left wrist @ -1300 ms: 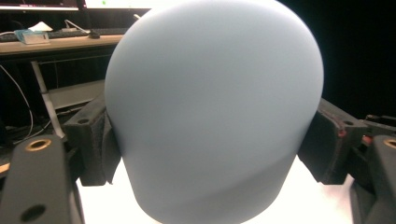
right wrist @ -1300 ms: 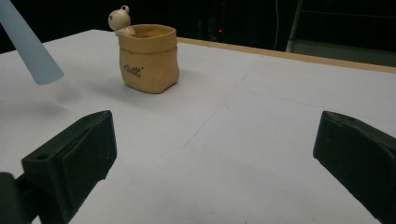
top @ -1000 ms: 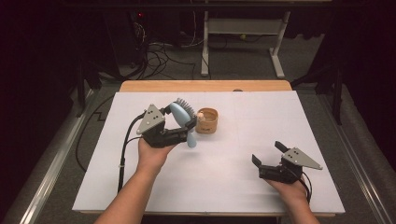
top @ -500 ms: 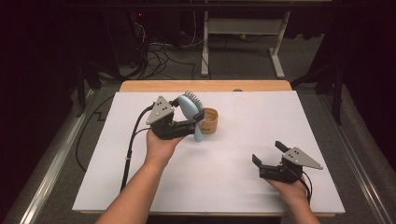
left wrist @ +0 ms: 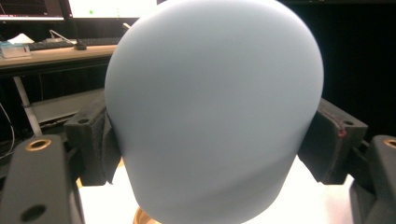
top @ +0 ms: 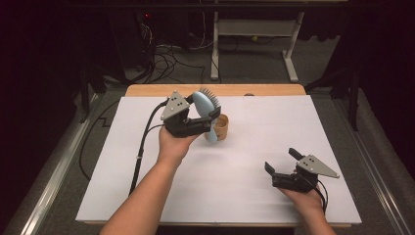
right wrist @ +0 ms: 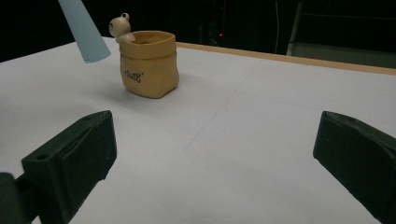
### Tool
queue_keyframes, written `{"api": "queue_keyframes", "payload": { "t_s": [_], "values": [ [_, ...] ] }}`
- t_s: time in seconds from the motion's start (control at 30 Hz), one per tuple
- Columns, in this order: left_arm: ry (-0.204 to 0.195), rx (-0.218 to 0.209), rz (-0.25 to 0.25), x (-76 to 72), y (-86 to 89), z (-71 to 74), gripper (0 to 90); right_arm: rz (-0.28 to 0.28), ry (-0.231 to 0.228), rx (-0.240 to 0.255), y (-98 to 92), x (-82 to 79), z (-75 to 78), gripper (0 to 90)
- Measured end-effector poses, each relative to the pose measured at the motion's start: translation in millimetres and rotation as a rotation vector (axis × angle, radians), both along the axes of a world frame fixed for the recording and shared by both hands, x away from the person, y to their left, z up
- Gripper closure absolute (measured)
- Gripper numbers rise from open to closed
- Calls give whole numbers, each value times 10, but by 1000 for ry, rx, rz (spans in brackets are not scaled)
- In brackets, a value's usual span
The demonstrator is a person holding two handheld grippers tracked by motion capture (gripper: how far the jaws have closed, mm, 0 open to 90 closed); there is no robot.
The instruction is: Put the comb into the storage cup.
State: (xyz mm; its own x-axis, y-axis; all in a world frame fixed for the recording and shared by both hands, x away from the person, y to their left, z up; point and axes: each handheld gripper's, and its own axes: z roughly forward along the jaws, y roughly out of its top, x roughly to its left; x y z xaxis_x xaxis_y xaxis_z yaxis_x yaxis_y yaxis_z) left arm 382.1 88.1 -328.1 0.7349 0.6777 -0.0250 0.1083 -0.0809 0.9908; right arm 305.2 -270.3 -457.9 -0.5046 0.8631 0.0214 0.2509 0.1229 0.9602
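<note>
Hairbrush [top: 204, 115] | pinched by left gripper [top: 211, 119], carried toward 1 o'clock, handle now beside tan pot [top: 222, 127] | insertion likely next | right gripper [top: 283, 161] spread, idle

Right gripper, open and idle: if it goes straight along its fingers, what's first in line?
Probably nothing close: the right gripper faces bare white table. The tan pot stands left of that line, so it likely passes beside it, though depth is unclear.
</note>
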Motion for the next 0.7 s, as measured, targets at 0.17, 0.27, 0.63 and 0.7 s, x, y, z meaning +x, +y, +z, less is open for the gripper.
{"api": "queue_keyframes", "payload": {
  "t_s": [0.17, 0.27, 0.63, 0.7],
  "values": [
    [1, -17, 8, 58, -24, 28, 203, 8, -3, -4, 12, 2, 0, 5],
    [1, -37, 3, 85, -34, 57, 204, 12, -3, -7, 17, 1, 0, 5],
    [-30, -34, 5, 164, -131, 212, 203, 18, -5, -8, 21, -2, 2, 5],
    [-30, -35, 9, 186, -141, 222, 203, 18, -5, -8, 23, -2, 2, 5]
  ]
}}
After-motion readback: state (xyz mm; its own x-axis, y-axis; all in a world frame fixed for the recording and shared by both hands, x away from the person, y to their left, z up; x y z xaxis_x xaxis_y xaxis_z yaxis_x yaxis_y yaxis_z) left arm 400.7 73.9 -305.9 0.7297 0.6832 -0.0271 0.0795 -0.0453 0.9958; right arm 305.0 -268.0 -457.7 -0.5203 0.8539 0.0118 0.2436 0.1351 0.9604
